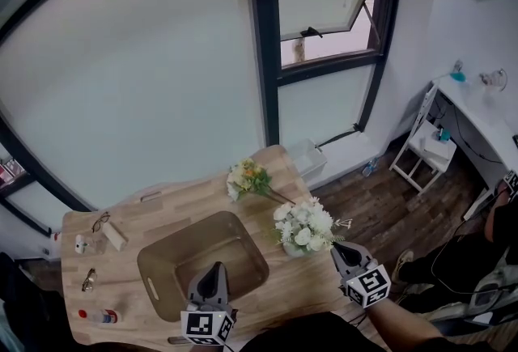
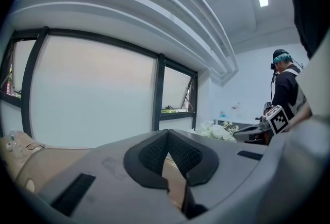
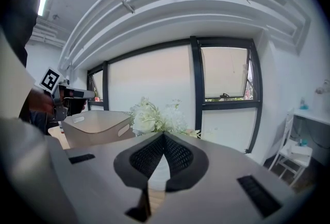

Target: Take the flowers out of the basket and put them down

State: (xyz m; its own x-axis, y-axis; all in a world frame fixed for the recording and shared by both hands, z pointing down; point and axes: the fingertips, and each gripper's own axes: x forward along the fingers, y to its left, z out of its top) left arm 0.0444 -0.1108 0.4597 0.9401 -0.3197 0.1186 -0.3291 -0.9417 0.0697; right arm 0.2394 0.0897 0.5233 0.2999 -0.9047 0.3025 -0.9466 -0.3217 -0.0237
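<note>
- The white flowers point(image 1: 305, 227) and the yellow flowers point(image 1: 249, 179) lie on the table point(image 1: 186, 201) beside the basket point(image 1: 162, 282), which looks empty to us.
- Our left gripper point(image 1: 215, 272) and right gripper point(image 1: 337, 250) are both closed on nothing.
- We judge the task to be finishing; next we only need to back away without knocking the blooms.

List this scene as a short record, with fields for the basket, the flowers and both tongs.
basket: on the table, nothing seen inside
white flowers: on the table to the right of the basket, outside it
yellow-and-white flowers: on the table beyond the basket, outside it
left tongs: shut, empty, at the basket's near rim
right tongs: shut, empty, just short of the white flowers
</note>
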